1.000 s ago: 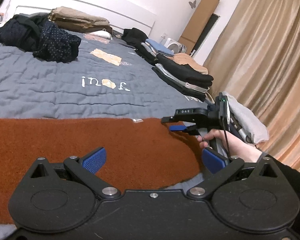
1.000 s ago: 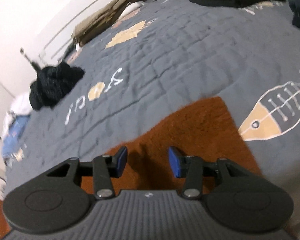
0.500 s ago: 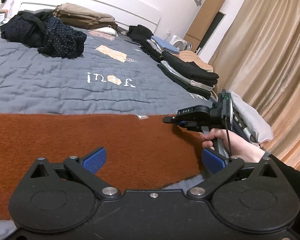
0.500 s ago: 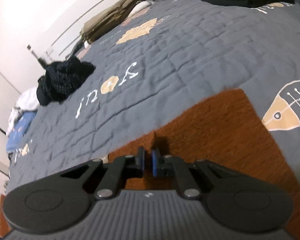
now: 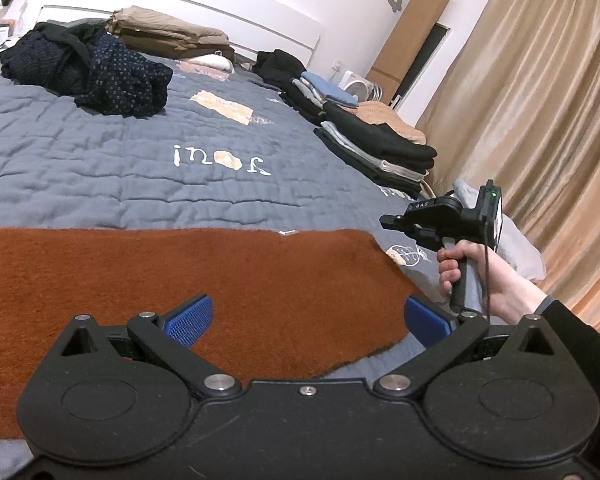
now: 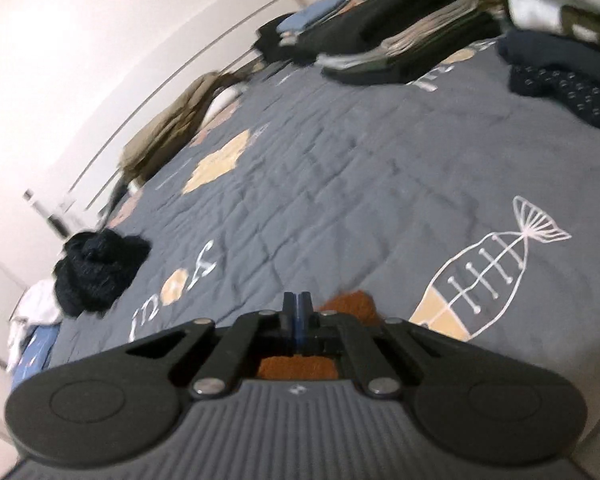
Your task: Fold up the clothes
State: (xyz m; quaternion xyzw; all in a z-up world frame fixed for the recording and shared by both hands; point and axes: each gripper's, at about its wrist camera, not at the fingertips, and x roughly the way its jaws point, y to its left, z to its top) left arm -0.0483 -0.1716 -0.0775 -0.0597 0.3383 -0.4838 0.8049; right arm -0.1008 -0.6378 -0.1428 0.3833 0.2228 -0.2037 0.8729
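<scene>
Since a second ago, the right gripper (image 6: pixel 296 312) has pulled off the rust-brown garment (image 5: pixel 228 280) toward the bed's right edge, its jaws now pressed together on nothing. The left gripper (image 5: pixel 306 320) hovers spread wide over the garment, which lies flat on the grey quilt (image 5: pixel 120 168).

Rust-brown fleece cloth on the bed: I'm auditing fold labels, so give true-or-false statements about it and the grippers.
The left gripper is open. True.
The rust-brown fleece cloth lies in a crumpled heap. False: it lies flat on the grey quilted bedspread.
Folded clothes are stacked by the beige curtains. True.
The right gripper is wide open. False: shut, just closed; whether it pinches cloth is unclear.
</scene>
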